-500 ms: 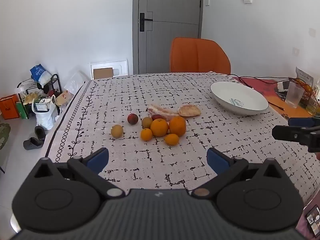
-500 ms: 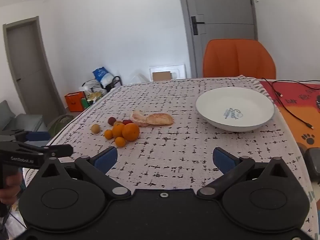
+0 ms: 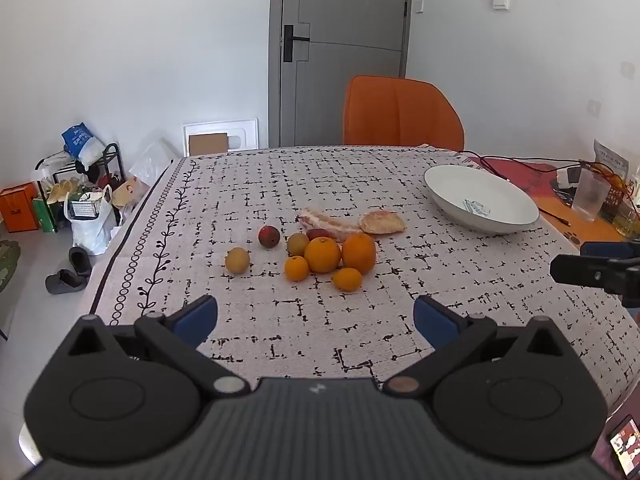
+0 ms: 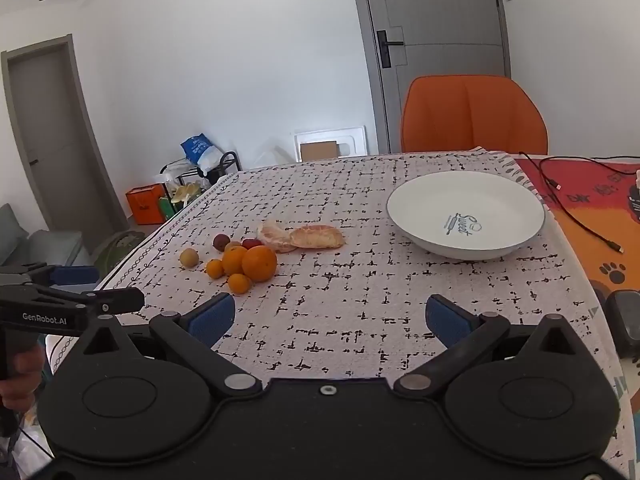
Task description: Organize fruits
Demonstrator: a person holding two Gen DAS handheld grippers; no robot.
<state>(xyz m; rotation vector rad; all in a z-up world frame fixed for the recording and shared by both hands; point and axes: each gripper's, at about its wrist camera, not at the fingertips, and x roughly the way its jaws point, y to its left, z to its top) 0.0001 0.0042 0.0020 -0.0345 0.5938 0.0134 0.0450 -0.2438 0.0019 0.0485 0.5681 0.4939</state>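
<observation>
The left gripper (image 3: 315, 318) hovers over the near edge of the tabletop (image 3: 400, 320) with its jaws wide and nothing between them. The right gripper (image 4: 327, 318) does the same, also wide and holding nothing. The fruits (image 3: 320, 254) lie in a small group near the middle of the tabletop, toward its left edge: oranges, small round fruits and two peeled pieces (image 4: 304, 237). The white plate (image 4: 466, 216) stands near the far right corner, well apart from the fruits.

A home dining room: clothed table (image 3: 360, 184), orange chair (image 3: 400, 112), grey door (image 3: 340, 48), shoes (image 3: 68, 276) by the wall.
</observation>
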